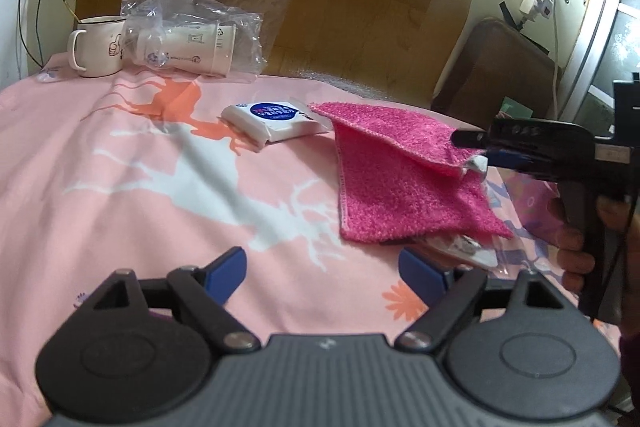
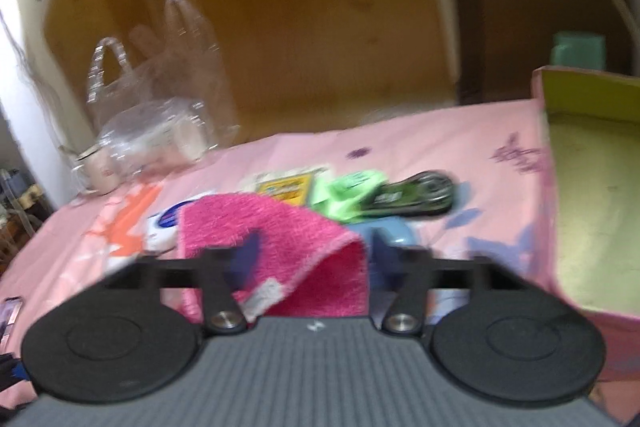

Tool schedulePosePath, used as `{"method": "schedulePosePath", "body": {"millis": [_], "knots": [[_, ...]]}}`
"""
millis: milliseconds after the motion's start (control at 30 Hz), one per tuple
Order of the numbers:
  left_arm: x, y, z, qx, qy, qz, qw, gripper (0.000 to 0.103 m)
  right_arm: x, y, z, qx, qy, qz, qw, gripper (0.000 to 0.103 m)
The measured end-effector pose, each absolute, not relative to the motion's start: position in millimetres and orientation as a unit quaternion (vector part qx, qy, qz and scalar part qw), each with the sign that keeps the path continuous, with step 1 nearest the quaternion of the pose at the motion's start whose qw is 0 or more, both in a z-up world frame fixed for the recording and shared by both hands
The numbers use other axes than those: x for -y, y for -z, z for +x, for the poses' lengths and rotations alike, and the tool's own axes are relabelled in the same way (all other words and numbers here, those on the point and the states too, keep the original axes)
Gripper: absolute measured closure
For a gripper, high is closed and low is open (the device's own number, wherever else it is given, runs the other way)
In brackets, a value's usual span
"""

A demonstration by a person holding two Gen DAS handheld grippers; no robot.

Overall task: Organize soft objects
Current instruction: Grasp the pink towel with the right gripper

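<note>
A pink towel [image 1: 400,183] lies on the pink deer-print cloth [image 1: 140,187], with one corner folded up and over. My right gripper [image 1: 474,151] comes in from the right and is shut on that raised corner. In the blurred right wrist view the towel [image 2: 280,239] fills the space between the right gripper's [image 2: 316,251] fingers. My left gripper [image 1: 324,275] hangs open over bare cloth, left of and nearer than the towel, holding nothing. A white tissue pack [image 1: 272,119] with a blue label lies just left of the towel.
A mug [image 1: 96,47] and a clear plastic bag [image 1: 200,27] holding paper cups stand at the back left. A green pack [image 2: 348,195], a yellow packet [image 2: 284,187] and a dark green item [image 2: 416,195] lie beyond the towel. A yellow-green box [image 2: 592,187] stands on the right.
</note>
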State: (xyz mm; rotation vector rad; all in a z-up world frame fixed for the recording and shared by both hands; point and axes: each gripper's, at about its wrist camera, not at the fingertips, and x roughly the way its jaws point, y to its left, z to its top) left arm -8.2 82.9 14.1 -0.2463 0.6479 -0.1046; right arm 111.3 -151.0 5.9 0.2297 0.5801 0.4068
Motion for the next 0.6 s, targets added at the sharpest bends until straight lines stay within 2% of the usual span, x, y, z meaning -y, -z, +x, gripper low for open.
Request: {"method": "schedulePosePath", "body": {"millis": [33, 233, 400, 500, 600], "knots": [[-83.7, -14.7, -8.3, -0.317, 0.054, -0.122, 0.939, 0.018, 151.9, -7.9, 108.2, -0.28, -0.202, 0.113, 0.932, 0.095], [-98.1, -20.9, -5.6, -0.316, 0.084, -0.161, 0.931, 0.018, 135.5, -28.1, 38.8, -0.232, -0.286, 0.063, 0.928, 0.096], [-118.2, -25.5, -0.6, -0.314, 0.114, -0.233, 0.913, 0.018, 110.6, -21.8, -26.2, -0.228, -0.344, 0.028, 0.91, 0.096], [-121.6, -23.9, 2.6, -0.32, 0.12, -0.252, 0.905, 0.027, 101.0, -11.5, -43.7, -0.244, -0.372, 0.028, 0.895, 0.096], [-113.6, -20.1, 3.3, -0.332, 0.136, -0.252, 0.899, 0.042, 90.8, -5.0, -56.4, -0.249, -0.39, 0.009, 0.886, 0.096]]}}
